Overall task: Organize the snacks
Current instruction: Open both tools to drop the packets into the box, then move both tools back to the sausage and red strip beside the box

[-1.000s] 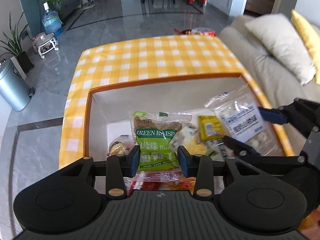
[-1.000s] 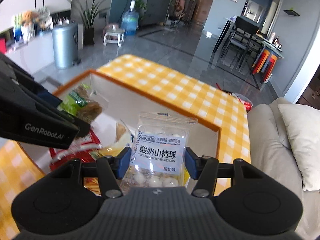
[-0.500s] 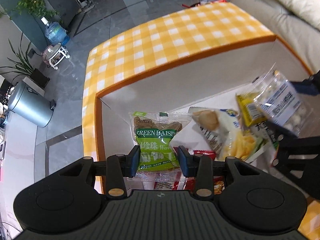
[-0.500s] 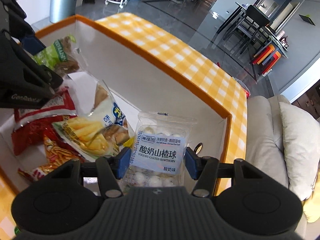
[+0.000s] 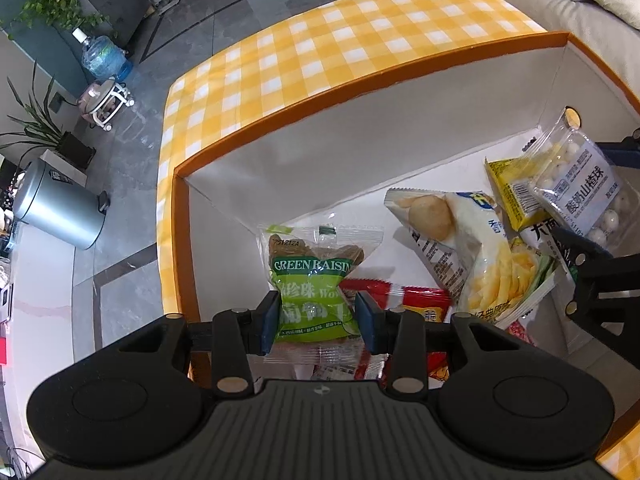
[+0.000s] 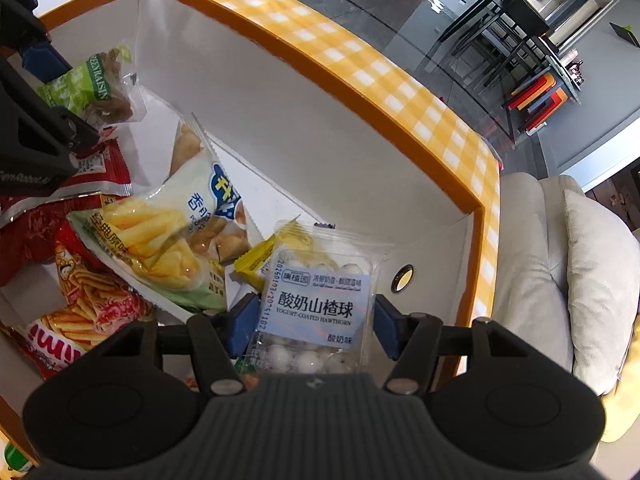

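My left gripper (image 5: 316, 314) is shut on a green raisin packet (image 5: 310, 280) and holds it inside the orange-rimmed white box (image 5: 360, 92), near its left corner. My right gripper (image 6: 312, 318) is shut on a clear packet of yogurt-coated hawthorn balls (image 6: 316, 304), low in the box's right end. That packet also shows in the left wrist view (image 5: 580, 184), and the raisin packet in the right wrist view (image 6: 86, 88). Between them lie a white chip bag (image 5: 472, 248), a yellow packet (image 5: 510, 196) and red snack bags (image 6: 52, 216).
The box sits on a yellow checked tablecloth (image 5: 332, 52). A beige sofa with cushions (image 6: 580, 272) stands right of the table. A grey bin (image 5: 56, 204), a water bottle (image 5: 104, 58) and plants are on the floor to the left.
Both grippers have moved down into the box with their packets. The box walls and the snacks on its floor now look closer in both views.
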